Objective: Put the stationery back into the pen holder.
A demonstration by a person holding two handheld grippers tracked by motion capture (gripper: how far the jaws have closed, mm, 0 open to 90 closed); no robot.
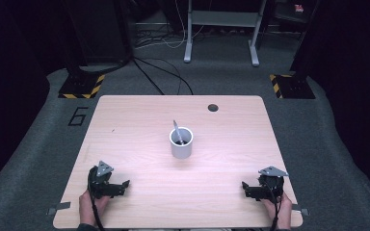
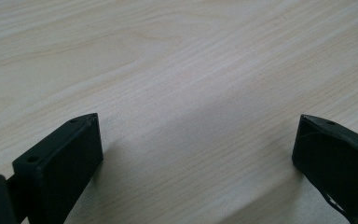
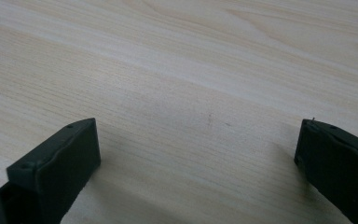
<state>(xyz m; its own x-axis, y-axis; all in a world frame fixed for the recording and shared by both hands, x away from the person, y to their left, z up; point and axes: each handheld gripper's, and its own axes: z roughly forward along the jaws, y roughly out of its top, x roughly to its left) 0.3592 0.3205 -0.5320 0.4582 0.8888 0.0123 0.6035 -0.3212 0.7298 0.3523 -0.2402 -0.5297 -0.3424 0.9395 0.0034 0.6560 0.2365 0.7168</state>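
- While both grippers rest at the near edge of the bench (image 1: 125,120), no grasp has begun; this looks like the starting step.
- A white cup (image 1: 181,143) stands mid-bench, well apart from both, a grey utensil (image 1: 177,131) leaning inside; the high view alone shows them.
- Left gripper (image 1: 120,185) and right gripper (image 1: 247,186): jaws spread wide, empty.
- Next, likely a forward reach to the cup.
- Gripper views give wood grain between jaws.

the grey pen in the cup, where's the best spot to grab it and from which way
Grip the pen by the bare end that sticks out above the rim of the cup, coming down from above. It leans toward the far left, so tilting the jaws to match would likely help.
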